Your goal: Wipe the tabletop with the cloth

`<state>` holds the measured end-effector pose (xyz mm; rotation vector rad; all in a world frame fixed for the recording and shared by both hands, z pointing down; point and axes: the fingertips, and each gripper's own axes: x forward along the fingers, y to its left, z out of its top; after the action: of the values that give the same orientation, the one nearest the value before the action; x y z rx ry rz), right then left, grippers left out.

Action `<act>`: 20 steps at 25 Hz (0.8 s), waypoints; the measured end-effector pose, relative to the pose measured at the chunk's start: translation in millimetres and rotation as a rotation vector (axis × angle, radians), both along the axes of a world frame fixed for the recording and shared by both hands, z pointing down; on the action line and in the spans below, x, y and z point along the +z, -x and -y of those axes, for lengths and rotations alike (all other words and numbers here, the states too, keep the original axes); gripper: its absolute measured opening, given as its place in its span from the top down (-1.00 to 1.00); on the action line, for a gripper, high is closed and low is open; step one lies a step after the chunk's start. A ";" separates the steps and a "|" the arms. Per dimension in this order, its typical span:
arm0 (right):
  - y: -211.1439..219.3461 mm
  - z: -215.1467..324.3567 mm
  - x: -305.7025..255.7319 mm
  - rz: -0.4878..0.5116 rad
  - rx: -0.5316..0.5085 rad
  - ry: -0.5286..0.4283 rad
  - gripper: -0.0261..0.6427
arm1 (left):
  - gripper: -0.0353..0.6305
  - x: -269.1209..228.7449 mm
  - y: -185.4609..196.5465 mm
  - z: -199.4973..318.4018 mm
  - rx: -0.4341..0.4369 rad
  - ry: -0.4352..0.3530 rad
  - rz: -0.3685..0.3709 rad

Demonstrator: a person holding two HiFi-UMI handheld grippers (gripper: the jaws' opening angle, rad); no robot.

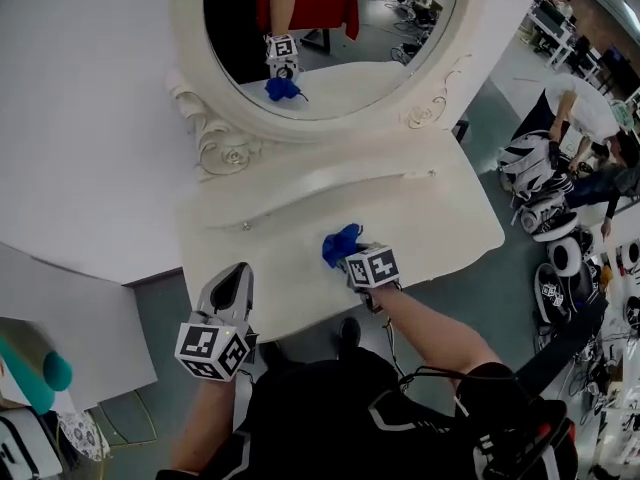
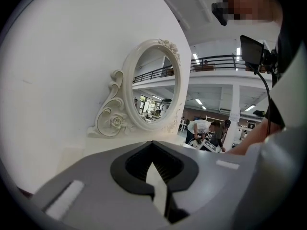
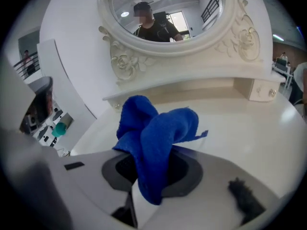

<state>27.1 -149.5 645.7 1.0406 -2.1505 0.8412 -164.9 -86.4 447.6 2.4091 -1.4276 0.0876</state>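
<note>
Head view shows the right gripper (image 1: 356, 260) clamped on a bunched blue terry cloth (image 1: 340, 243) over the front middle of the cream-white dressing tabletop (image 1: 440, 218), below the oval carved-frame mirror (image 1: 330, 28). Whether the cloth touches the surface is unclear. The left gripper (image 1: 236, 280), jaws pressed together and empty, hangs by the front left edge. No wiped streaks show, so most of the wiping likely remains.

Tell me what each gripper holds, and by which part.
The right gripper is shut on the blue fabric cloth, by a bunched fold. The left gripper is shut, empty.
</note>
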 end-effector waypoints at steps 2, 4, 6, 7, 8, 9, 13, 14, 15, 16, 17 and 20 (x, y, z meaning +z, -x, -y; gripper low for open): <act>-1.7 35.7 -0.5 -0.015 0.013 -0.020 0.61 | 0.87 2.6 3.5 -2.7 -0.021 0.008 0.009; -3.4 66.9 2.9 -0.028 0.034 -0.029 0.61 | 0.87 5.9 6.6 -4.5 -0.044 0.017 0.014; -6.0 90.8 7.0 -0.039 0.054 -0.031 0.61 | 0.87 7.7 8.5 -6.4 -0.063 0.028 0.019; -7.3 99.8 9.9 -0.046 0.061 -0.028 0.61 | 0.87 8.2 9.4 -7.2 -0.072 0.033 0.022; -8.5 107.1 13.2 -0.053 0.066 -0.023 0.61 | 0.87 9.0 10.2 -7.7 -0.080 0.037 0.024; -9.8 112.9 16.4 -0.058 0.070 -0.020 0.61 | 0.87 9.9 11.0 -7.7 -0.085 0.041 0.024; -10.8 120.1 21.9 -0.049 0.084 -0.021 0.61 | 0.87 16.8 15.0 -5.3 -0.094 0.057 0.021; -9.8 118.4 22.1 -0.052 0.080 -0.025 0.61 | 0.87 19.0 16.0 -3.8 -0.095 0.061 0.020; -9.5 115.4 22.5 -0.059 0.075 -0.028 0.61 | 0.87 21.2 16.1 -1.9 -0.094 0.065 0.018; -10.2 110.6 23.3 -0.063 0.071 -0.028 0.61 | 0.87 22.9 15.4 0.2 -0.092 0.067 0.015; -11.5 103.9 24.4 -0.064 0.070 -0.024 0.61 | 0.87 24.1 14.0 2.2 -0.088 0.069 0.013; -15.5 77.0 26.2 -0.057 0.062 -0.012 0.61 | 0.87 22.7 7.8 8.3 -0.064 0.063 0.014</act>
<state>42.7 -226.5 671.9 1.1299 -2.0875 0.8177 -172.6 -94.7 470.4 2.3149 -1.4851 0.1322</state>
